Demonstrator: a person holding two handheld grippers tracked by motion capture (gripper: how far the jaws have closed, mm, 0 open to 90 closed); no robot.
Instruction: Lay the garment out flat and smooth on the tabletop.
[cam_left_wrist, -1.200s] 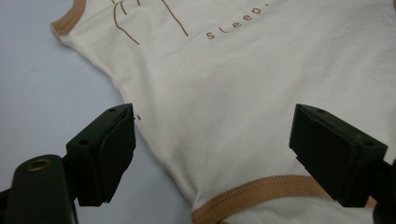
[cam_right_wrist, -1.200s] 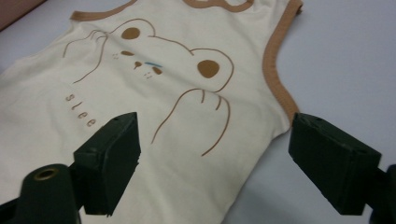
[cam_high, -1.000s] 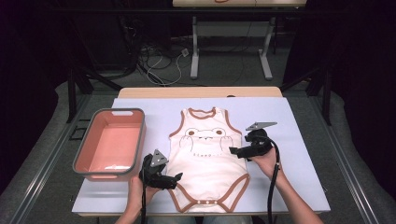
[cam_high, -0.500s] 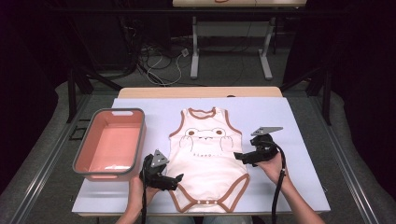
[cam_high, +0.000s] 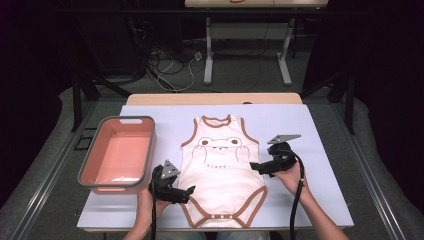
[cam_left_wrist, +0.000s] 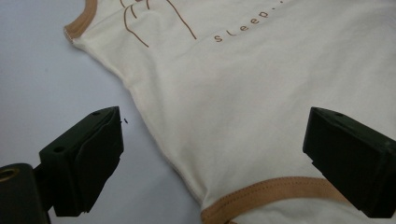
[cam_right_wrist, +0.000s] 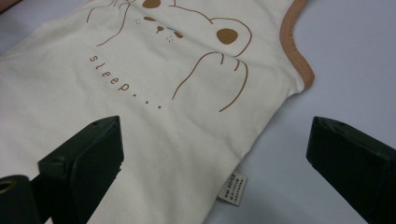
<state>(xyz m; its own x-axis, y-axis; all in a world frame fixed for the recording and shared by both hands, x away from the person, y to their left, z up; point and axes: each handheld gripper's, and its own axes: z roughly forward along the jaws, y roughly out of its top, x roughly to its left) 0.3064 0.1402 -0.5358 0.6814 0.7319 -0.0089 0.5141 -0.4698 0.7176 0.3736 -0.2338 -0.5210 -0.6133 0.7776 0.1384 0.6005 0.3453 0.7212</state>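
Table evenly and brightly lit from above, surroundings dark (gripper views slightly soft), shadows faint.

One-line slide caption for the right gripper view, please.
Right gripper open above the cream bodysuit, its fingers straddling the side seam and care label.

Looks like a lab or recording studio setup, not anyone's home. Black curtains (cam_high: 45, 60) run down both sides of the frame, loose cables (cam_high: 170, 62) sprawl on the grey floor (cam_high: 240, 80) at top centre, and a second table (cam_high: 247, 30) on metal legs stands behind the work table (cam_high: 310, 130).
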